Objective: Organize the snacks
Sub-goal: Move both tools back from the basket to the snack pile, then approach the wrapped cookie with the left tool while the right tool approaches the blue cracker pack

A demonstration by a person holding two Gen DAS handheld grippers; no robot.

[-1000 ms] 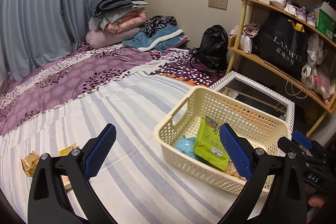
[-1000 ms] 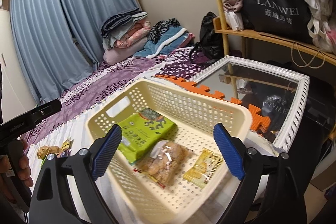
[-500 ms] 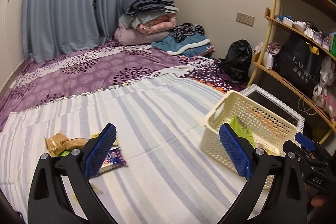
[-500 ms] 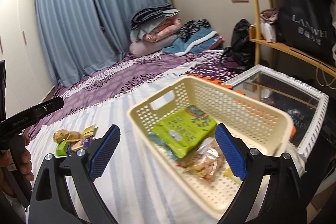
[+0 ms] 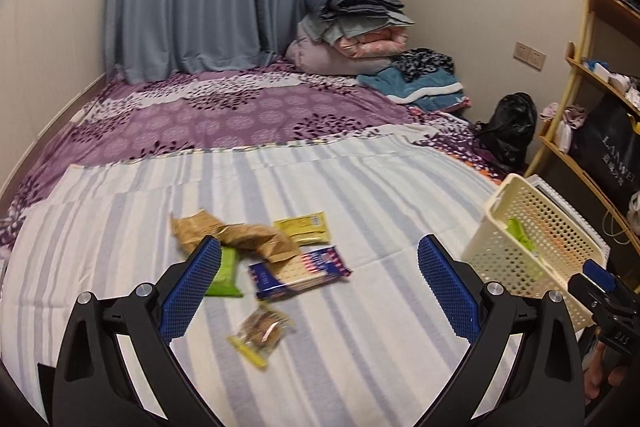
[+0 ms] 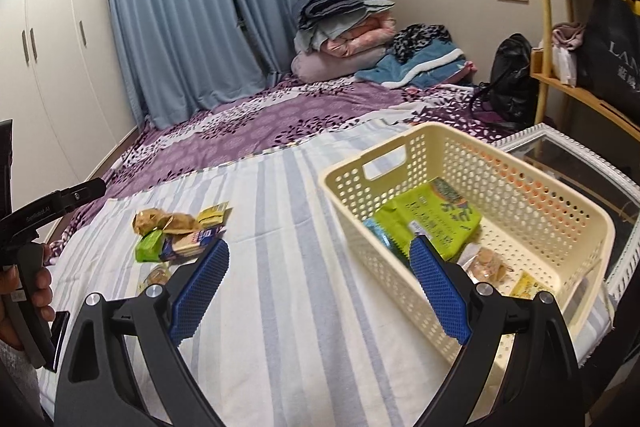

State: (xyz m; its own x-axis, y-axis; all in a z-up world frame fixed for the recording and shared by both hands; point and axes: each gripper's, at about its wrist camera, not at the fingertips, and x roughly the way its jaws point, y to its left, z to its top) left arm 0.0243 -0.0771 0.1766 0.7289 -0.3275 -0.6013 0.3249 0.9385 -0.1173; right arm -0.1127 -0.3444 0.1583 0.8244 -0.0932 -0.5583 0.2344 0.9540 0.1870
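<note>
Left wrist view first: your left gripper has swung away from the basket, which now sits at the right edge, and it faces the loose snacks on the striped sheet. Its jaws are spread wide and hold nothing. Between them lie the brown bag, the yellow packet, the blue cracker pack, the green pack half behind the left finger, and the small clear packet nearest you. That puts you at the start of the next pick, I judge.

Right wrist view: your right gripper has also turned left, so the basket now lies to its right and the snack pile comes into view. Its jaws are spread and empty too. Inside the basket lie a green bag, a cookie packet and a yellow sachet, so part of the sorting looks done.
</note>
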